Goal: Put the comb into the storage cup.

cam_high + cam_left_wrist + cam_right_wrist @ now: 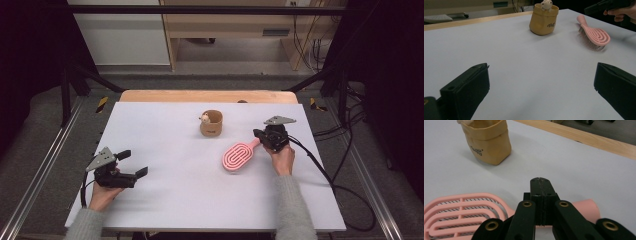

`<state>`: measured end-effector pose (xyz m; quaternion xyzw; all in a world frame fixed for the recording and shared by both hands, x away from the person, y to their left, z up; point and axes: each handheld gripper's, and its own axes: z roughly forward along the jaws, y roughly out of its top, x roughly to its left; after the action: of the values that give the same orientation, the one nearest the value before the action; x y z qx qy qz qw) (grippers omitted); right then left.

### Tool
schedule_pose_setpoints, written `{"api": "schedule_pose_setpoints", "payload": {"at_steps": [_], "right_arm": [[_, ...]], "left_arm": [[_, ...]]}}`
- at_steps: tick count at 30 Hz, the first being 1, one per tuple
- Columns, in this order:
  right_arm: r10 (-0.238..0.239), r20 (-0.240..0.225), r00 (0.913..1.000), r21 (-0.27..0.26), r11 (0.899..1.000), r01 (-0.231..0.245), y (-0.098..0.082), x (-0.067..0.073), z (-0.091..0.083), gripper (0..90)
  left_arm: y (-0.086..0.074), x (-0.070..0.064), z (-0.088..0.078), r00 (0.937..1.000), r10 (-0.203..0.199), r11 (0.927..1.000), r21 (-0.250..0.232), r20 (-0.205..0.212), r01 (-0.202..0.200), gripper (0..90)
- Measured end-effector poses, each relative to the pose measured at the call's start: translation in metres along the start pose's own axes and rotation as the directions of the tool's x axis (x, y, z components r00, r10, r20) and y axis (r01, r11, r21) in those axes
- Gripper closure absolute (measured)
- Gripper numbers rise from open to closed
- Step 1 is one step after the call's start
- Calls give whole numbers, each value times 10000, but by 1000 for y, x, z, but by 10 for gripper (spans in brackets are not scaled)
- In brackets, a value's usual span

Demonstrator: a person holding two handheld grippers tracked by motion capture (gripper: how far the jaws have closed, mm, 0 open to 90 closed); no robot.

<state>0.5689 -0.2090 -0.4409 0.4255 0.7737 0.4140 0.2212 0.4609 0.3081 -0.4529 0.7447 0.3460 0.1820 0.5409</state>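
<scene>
Right now the right gripper (262,135) sits at the handle end of the pink hairbrush (238,155), right of the table's middle. From the right gripper view its jaws are pressed together above the brush handle (584,208), tips meeting with no gap; the handle runs under them, and I can't tell if anything is pinched between the pads lower down. The brush head (461,213) lies flat on the white table (175,200), slotted back up, bristles down in the left gripper view (594,37). The person's right hand (283,159) wraps the gripper from behind, grey sleeve coming in from the bottom edge.

The left gripper (135,163) is at the near-left part of the table, well apart from the brush, held in the left hand (103,192). Jaws stand wide, nothing between them, bare tabletop ahead in the left gripper view.

A tan pouch (211,123) stands upright near the far middle of the table, just beyond the brush and not touching it. A small pale toy figure (204,118) pokes out at its rim. The pouch has dark print on its side (477,150).
</scene>
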Motion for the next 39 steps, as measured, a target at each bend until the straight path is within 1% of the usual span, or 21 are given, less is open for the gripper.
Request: {"api": "schedule_pose_setpoints", "payload": {"at_steps": [11, 13, 17, 21, 30, 35, 39], "right_arm": [[-37, 211, 9998, 422, 9991, 28, -3, -2, 13, 900], [-69, 287, 9996, 607, 9981, 52, -5, -2, 16, 900], [-34, 299, 9995, 768, 9970, 11, -7, -3, 19, 900], [-104, 349, 9993, 927, 9957, 71, -10, -4, 23, 900], [-129, 404, 9991, 1024, 9947, 87, -11, -5, 22, 900], [-114, 460, 9989, 1200, 9928, 58, -13, -7, 19, 900], [-138, 446, 9989, 1221, 9925, 83, -14, -8, 15, 900]], "left_arm": [[0, 0, 0, 10000, -5, 10000, 24, -7, 5, 0], [0, 0, 0, 10000, -19, 10000, 31, -15, 19, 0], [0, 0, 1, 10000, -10, 10000, 48, -5, 10, 0], [-1, 0, 1, 10000, -16, 10000, 63, -6, 16, 0], [-1, 0, 1, 10000, -21, 10000, 62, -17, 21, 0], [-1, 0, 1, 10000, -12, 10000, 66, -23, 12, 0], [-1, 0, 1, 10000, -10, 10000, 64, -27, 10, 0]]}}
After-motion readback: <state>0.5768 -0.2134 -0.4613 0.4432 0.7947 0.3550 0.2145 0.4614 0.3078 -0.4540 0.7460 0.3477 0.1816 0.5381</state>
